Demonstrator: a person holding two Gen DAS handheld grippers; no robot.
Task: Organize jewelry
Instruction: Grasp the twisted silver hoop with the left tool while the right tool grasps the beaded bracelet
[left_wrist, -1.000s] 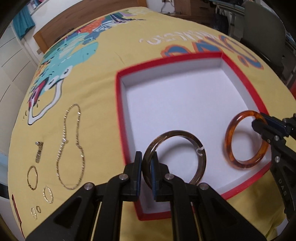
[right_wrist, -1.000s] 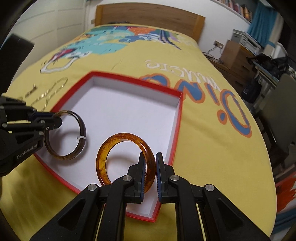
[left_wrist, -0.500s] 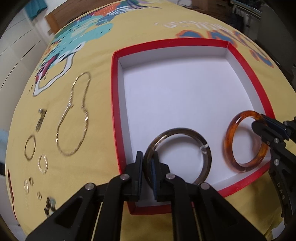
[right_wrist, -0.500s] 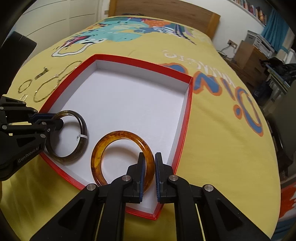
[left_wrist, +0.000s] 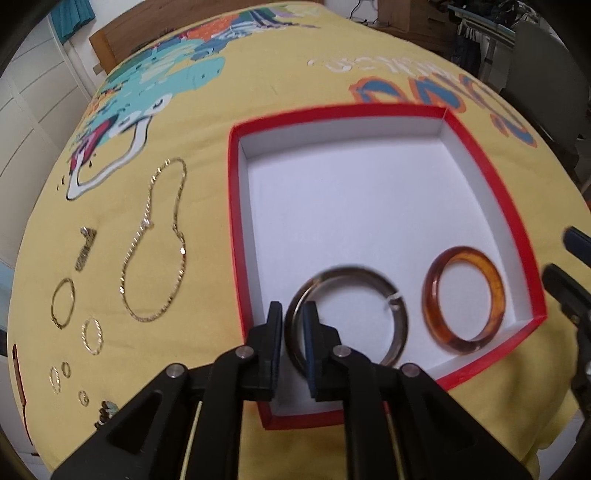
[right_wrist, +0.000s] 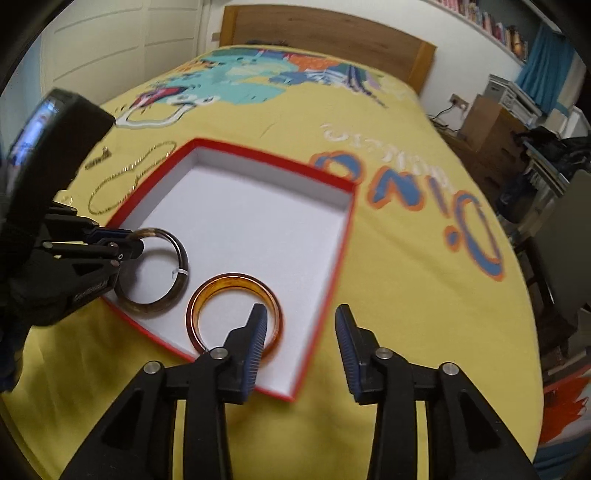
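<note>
A red box with a white inside (left_wrist: 491, 192) (right_wrist: 347, 229) lies on the yellow bedspread. My left gripper (left_wrist: 293, 332) (right_wrist: 129, 245) is shut on a dark brown bangle (left_wrist: 395, 314) (right_wrist: 177, 280) at the box's near left corner. An amber bangle (left_wrist: 495, 291) (right_wrist: 207, 295) lies loose inside the box to its right. My right gripper (right_wrist: 301, 332) is open and empty above the box's near right corner, its left finger over the amber bangle. A gold chain (left_wrist: 177, 221) (right_wrist: 122, 173), thin gold hoops (left_wrist: 62, 302) and small rings (left_wrist: 55, 376) lie on the bedspread left of the box.
A small dark clasp piece (left_wrist: 85, 251) lies left of the chain. A wooden headboard (right_wrist: 325, 33) is at the far end of the bed. Cardboard boxes and furniture (right_wrist: 491, 122) stand to the bed's right.
My right gripper has opened and let go of the amber bangle, which now lies in the box. My left gripper still holds the dark bangle in the same corner.
</note>
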